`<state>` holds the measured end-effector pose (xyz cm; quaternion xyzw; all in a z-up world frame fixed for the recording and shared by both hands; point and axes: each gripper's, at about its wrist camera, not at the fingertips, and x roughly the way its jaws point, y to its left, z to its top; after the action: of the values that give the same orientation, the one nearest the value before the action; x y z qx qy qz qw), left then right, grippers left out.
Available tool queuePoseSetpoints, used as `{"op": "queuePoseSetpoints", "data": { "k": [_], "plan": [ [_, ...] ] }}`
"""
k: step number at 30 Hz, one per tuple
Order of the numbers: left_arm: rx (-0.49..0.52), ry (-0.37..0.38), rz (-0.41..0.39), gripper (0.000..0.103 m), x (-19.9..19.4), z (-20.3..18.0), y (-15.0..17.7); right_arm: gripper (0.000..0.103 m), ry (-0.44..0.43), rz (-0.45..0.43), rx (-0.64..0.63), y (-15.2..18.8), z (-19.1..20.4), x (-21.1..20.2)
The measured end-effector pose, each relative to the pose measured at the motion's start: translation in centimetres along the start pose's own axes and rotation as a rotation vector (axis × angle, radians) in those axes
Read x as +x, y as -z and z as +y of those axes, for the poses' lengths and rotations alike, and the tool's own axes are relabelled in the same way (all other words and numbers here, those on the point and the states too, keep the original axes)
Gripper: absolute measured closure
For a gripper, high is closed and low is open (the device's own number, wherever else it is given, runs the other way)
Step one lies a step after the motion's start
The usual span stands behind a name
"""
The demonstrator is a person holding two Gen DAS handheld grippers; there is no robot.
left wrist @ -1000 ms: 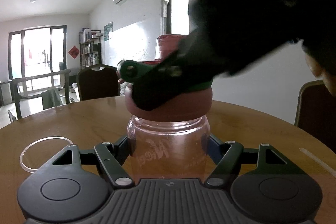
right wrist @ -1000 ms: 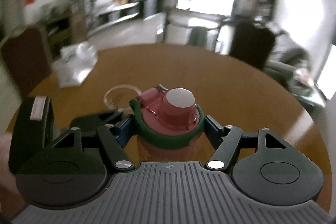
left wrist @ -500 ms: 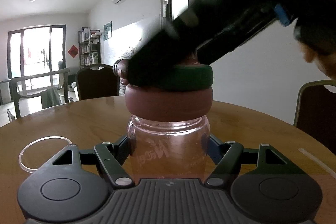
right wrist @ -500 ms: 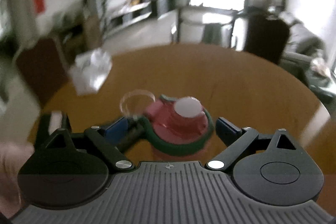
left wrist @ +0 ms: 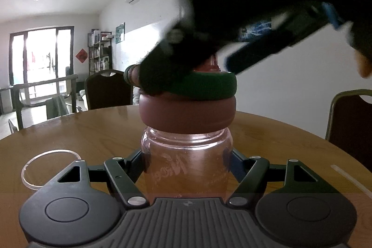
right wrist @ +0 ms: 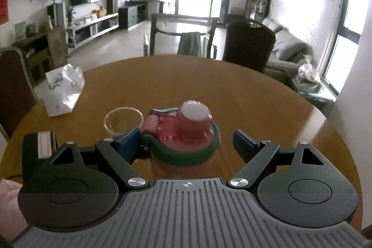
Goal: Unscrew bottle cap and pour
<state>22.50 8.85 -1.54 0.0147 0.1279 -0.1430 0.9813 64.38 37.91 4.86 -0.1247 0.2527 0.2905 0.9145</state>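
Observation:
A pink see-through bottle (left wrist: 186,145) stands upright on the round wooden table (left wrist: 81,131), and my left gripper (left wrist: 187,166) is shut on its body. Its red cap (left wrist: 187,115) carries a green ring and sits on the neck. From above, the cap (right wrist: 195,113) lies between the spread fingers of my right gripper (right wrist: 186,141), which is open. The left blue pad (right wrist: 129,142) is close to the cap's hinge; the right pad (right wrist: 241,141) stands clear of it. In the left wrist view the right gripper is a dark blur over the cap. An empty clear glass (right wrist: 123,119) stands left of the bottle.
A crumpled white paper bag (right wrist: 62,90) lies at the table's left edge. Dark chairs stand at the far side (right wrist: 248,43) and at the right (left wrist: 351,124). A person's hand shows at the lower left (right wrist: 9,199).
My right gripper was shut around the cap's green ring a second ago; its fingers have spread wide and it has swung and drawn back a little. Bottle and left gripper have not moved.

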Motion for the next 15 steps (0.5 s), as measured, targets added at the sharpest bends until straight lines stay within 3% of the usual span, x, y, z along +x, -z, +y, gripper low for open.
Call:
{"op": "queuePoseSetpoints", "data": {
  "k": [11, 14, 15],
  "plan": [
    [0.004, -0.004, 0.001, 0.032, 5.0, 4.8, -0.5, 0.018, -0.007, -0.016, -0.032, 0.4, -0.5, -1.4],
    [0.005, -0.003, 0.002, 0.032, 5.3, 4.5, -0.8, 0.01, -0.009, -0.02, -0.041, 0.5, -0.6, -1.8],
    [-0.002, -0.001, 0.0, 0.032, 8.2, 8.4, -1.5, 0.01, -0.01, -0.022, -0.044, 0.6, -0.6, -2.0]
  ]
}}
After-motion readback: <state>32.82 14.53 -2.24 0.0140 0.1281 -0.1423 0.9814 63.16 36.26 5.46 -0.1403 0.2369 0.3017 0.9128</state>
